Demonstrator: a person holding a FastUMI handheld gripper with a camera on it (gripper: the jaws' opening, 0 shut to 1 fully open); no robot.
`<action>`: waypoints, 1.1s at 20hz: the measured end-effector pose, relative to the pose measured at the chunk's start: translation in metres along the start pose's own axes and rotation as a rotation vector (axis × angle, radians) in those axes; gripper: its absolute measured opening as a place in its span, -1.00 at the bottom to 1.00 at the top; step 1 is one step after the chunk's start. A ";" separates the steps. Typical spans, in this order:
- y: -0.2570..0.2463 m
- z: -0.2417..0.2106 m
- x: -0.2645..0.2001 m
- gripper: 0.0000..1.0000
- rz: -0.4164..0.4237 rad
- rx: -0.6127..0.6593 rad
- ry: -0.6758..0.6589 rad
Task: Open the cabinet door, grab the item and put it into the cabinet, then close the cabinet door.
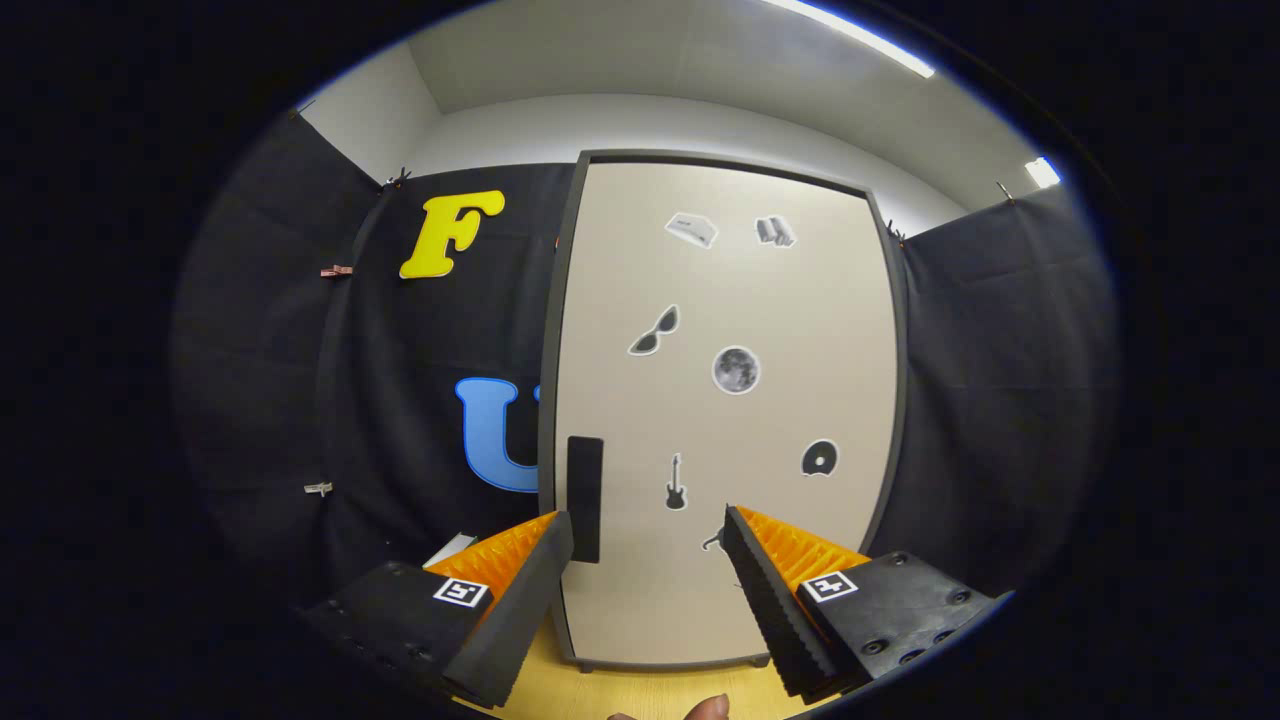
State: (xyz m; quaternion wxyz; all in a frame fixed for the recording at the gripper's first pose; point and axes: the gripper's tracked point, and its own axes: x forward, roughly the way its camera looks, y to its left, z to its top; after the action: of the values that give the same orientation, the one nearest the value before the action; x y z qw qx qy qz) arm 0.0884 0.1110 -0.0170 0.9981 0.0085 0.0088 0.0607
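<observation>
Both jaws apart, facing closed cabinet door (725, 400), handle (584, 498) just ahead.

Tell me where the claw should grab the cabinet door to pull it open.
Take the dark vertical handle near the left edge of the closed cabinet door. Come straight on with the open claw, fingers either side of the bar; hinges are probably on the right.
</observation>
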 end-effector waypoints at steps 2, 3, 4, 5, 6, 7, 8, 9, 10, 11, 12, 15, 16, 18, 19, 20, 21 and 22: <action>0.014 -0.010 0.021 0.94 0.011 -0.004 0.014; 0.020 -0.015 0.032 0.95 0.014 -0.008 0.018; 0.024 -0.021 0.043 0.94 0.017 -0.013 0.024; 0.028 -0.026 0.054 0.95 0.017 -0.015 0.029; 0.030 -0.031 0.064 0.95 0.013 -0.009 0.033; 0.031 -0.034 0.074 0.95 0.009 0.003 0.037; 0.031 -0.037 0.084 0.95 0.001 0.013 0.038; 0.032 -0.040 0.092 0.94 -0.002 0.022 0.039; 0.033 -0.041 0.098 0.94 -0.007 0.026 0.044; 0.032 -0.045 0.107 0.88 -0.008 0.028 0.049; 0.035 -0.047 0.114 0.84 -0.005 0.033 0.056; 0.030 -0.047 0.115 0.39 -0.029 0.044 0.046; 0.034 -0.049 0.121 0.24 -0.031 0.043 0.043; 0.039 -0.052 0.122 -0.11 -0.017 0.051 0.046; 0.038 -0.051 0.118 -0.32 -0.018 0.066 0.057; 0.039 -0.052 0.117 -0.47 -0.012 0.075 0.076; 0.038 -0.051 0.117 -0.61 -0.003 0.086 0.081; 0.038 -0.052 0.115 -0.62 0.006 0.084 0.084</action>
State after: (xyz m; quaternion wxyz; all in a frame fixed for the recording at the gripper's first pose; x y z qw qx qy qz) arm 0.1967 0.1633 -0.0701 0.9954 0.0478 0.0534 0.0637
